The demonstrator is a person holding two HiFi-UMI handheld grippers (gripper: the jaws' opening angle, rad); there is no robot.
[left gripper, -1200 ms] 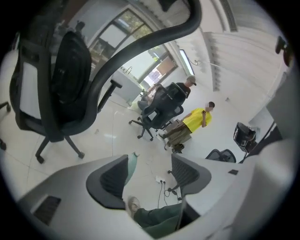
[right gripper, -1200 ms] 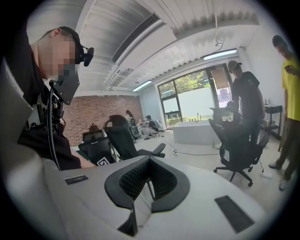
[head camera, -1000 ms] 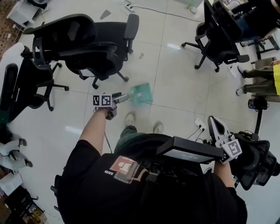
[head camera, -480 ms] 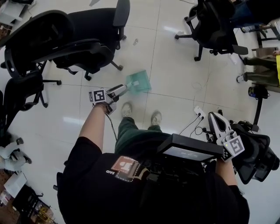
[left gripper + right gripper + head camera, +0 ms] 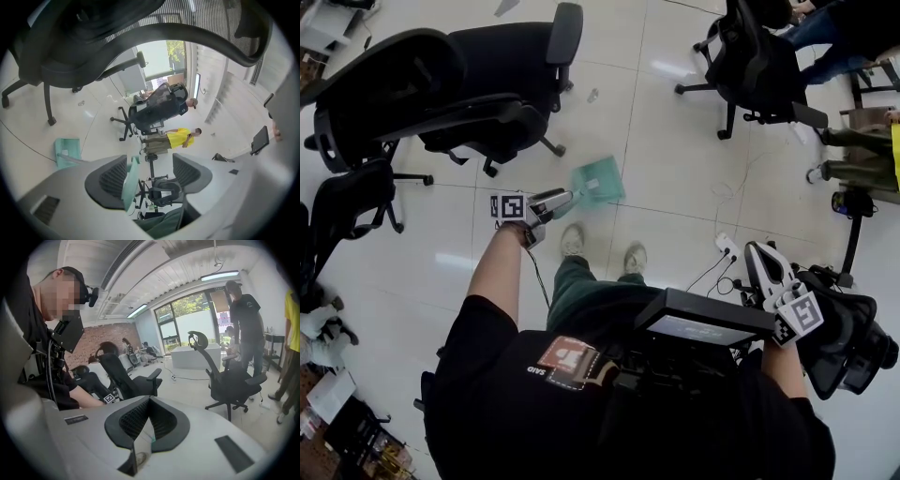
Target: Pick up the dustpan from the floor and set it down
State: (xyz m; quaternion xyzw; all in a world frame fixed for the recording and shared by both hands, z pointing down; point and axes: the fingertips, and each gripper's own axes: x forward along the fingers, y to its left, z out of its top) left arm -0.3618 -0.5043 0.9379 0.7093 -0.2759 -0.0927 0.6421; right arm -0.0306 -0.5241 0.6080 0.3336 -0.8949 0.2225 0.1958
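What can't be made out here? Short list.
- Dustpan on the floor or just above it: the head view looks steeply down, and in the left gripper view the gripper's body covers its lower edge.
- Grip on its handle: left gripper jaws stand wide, right pad clear of it. Left pad contact unclear, edge-on.
- Floor scrap: too small, head view.
- Right gripper view: dustpan out of frame.

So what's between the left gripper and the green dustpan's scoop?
Only the dustpan's own handle: in the head view it bridges scoop and left gripper; the left gripper view shows its end between the open fingers.
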